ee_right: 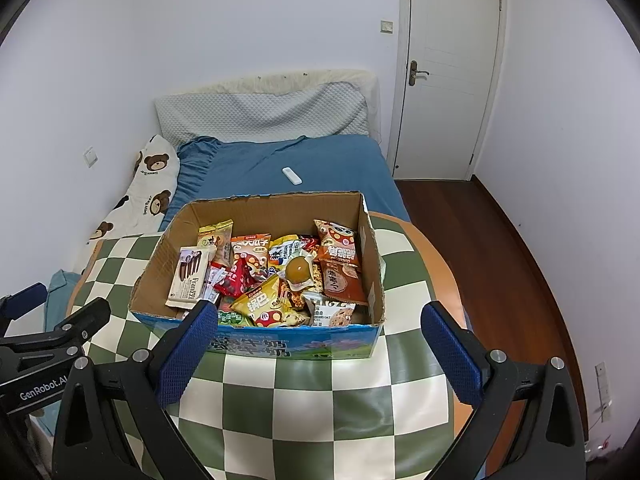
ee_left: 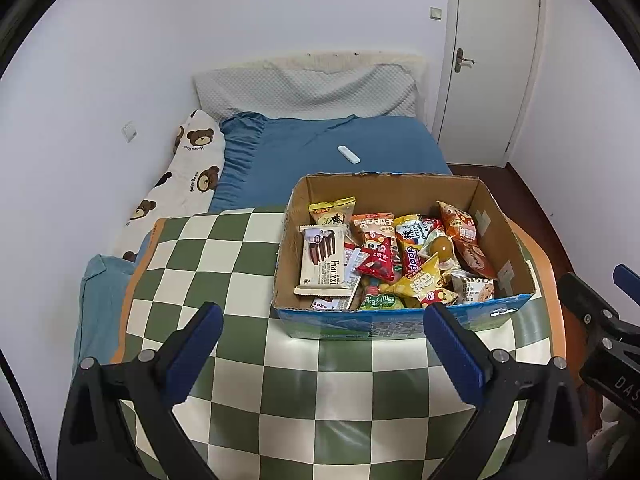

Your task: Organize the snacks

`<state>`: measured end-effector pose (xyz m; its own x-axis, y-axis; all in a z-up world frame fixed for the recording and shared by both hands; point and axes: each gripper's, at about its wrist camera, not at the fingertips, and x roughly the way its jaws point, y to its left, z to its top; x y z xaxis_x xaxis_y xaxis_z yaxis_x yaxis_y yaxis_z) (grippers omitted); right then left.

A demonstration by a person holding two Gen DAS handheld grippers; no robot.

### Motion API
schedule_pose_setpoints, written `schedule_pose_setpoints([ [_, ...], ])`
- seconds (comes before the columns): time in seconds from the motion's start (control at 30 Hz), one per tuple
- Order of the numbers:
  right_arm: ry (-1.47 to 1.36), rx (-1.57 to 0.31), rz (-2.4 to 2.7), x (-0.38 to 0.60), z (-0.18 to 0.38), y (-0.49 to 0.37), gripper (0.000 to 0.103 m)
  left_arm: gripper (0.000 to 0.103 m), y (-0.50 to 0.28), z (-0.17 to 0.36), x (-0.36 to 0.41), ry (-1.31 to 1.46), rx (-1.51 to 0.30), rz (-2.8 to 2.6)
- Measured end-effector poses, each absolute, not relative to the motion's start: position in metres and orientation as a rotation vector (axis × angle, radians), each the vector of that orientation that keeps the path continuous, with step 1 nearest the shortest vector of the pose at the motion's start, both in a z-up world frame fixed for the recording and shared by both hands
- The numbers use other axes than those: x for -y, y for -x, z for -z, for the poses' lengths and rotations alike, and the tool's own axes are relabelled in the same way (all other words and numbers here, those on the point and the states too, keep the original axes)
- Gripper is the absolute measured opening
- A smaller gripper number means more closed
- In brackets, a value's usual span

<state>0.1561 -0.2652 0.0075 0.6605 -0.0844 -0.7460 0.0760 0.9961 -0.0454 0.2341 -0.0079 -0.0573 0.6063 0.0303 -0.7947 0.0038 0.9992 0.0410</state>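
Both grippers hang over the near part of the checkered tablecloth (ee_left: 312,392), short of the cardboard box (ee_right: 280,346) and touching nothing. The left gripper (ee_left: 320,344) has its fingers spread wide and empty; the right gripper (ee_right: 320,344) is spread just as wide, empty too.

The box sits on the cloth just beyond the fingertips, its long side running left to right and its open top up. Inside, against its left wall, the Franzzi biscuit pack (ee_left: 325,262) lies flat, its long axis pointing from the near wall to the far wall. It looks light and fairly stiff, with brittle contents, so a gentle pinch across its short width should do. Nearer the box's front wall, the yellow triangular packet (ee_right: 262,304) looks soft, crinkly and slippery; its sealed edge is probably the safest hold. Toward the box's right wall lies the orange crisp bag (ee_right: 338,246), puffy and easily crushed.
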Motion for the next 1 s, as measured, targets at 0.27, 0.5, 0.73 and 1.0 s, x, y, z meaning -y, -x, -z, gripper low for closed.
schedule_pose_setpoints([
  [0.27, 0.013, -0.844, 0.089, 0.266, -0.0084, -0.1556, 0.103, 0.103, -0.2339, 0.0567, 0.0085, -0.039, -0.917, -0.011],
  [0.5, 0.012, -0.841, 0.089, 0.2666, -0.0088, -0.1547, 0.103, 0.103, -0.2317, 0.0528, 0.0122, -0.047, -0.91, -0.001],
  [0.73, 0.008, -0.837, 0.092, 0.2679, -0.0097, -0.1537, 0.103, 0.103, -0.2306, 0.0489, 0.0133, -0.044, -0.903, 0.0],
  [1.0, 0.01, -0.834, 0.095, 0.2676, -0.0105, -0.1522, 0.103, 0.103, -0.2305, 0.0475, 0.0135, -0.045, -0.899, -0.001],
])
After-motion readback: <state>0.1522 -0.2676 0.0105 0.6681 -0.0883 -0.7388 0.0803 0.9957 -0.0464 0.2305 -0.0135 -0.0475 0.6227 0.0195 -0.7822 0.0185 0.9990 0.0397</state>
